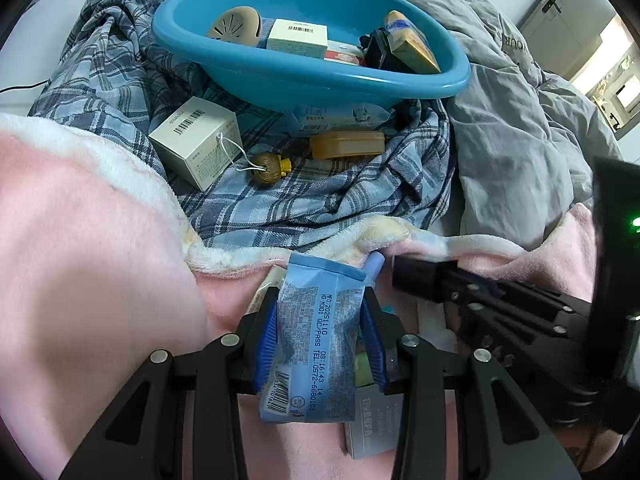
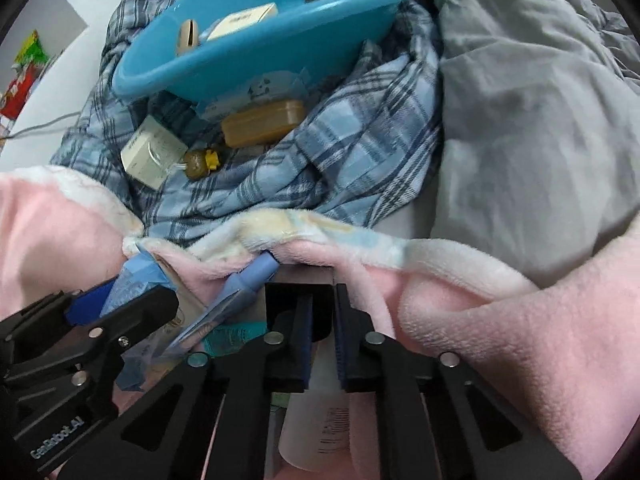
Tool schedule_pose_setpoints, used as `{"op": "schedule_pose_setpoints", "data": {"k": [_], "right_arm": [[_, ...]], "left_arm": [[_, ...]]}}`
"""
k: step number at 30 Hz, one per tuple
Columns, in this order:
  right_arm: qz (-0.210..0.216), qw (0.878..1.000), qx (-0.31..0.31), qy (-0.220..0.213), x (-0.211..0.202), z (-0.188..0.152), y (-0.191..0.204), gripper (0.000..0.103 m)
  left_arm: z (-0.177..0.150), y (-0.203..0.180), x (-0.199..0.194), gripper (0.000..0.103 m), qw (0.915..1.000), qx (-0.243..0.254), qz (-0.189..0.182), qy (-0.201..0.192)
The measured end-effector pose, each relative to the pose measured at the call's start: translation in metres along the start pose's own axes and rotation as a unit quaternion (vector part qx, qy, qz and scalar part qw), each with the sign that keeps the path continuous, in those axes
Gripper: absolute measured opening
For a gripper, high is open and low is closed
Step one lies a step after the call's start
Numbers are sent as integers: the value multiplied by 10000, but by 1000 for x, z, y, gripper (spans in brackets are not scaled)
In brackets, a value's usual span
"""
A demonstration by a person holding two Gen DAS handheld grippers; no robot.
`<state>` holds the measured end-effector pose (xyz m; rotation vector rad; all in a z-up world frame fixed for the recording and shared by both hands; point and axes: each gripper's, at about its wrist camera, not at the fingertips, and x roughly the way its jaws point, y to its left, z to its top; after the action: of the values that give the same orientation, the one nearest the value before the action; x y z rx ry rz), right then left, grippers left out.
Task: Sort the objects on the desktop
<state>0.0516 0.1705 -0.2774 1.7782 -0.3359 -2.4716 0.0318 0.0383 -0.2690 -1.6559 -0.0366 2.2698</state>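
While the right gripper point(image 2: 322, 334) stands narrowly apart, the left gripper point(image 1: 320, 332) clamps a blue packet point(image 1: 312, 344) lengthwise.

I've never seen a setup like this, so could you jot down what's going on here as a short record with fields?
Setting: pink blanket, plaid cloth, grey duvet
Left gripper: shut on blue packet
Right gripper: around a white bottle; grip unclear
Basin: blue, already holds boxes and other items
Loose on plaid cloth: white box, amber case, small brown toy
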Motion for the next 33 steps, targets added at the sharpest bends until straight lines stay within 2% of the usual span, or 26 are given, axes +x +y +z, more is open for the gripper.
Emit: {"op": "schedule_pose_setpoints", "data": {"k": [8, 12, 18, 20, 26, 33], "right_arm": [[83, 9994, 54, -331, -18, 1, -4, 7], [177, 9988, 80, -450, -22, 5, -1, 7], [57, 9956, -172, -922, -51, 5, 4, 7], [125, 9943, -222, -1040, -62, 9, 8, 7], [147, 9877, -271, -1531, -99, 19, 16, 7], [147, 9762, -531, -2097, -137, 44, 29, 7]], "left_arm": [[-2, -2, -6, 41, 9999, 78, -44, -129], [-2, -5, -19, 41, 9991, 154, -2, -400], [2, -12, -43, 41, 9951, 381, 138, -904], [5, -14, -50, 41, 9935, 421, 66, -1054], [17, -18, -79, 41, 9855, 535, 132, -1605], [42, -27, -120, 41, 9715, 763, 238, -2231]]}}
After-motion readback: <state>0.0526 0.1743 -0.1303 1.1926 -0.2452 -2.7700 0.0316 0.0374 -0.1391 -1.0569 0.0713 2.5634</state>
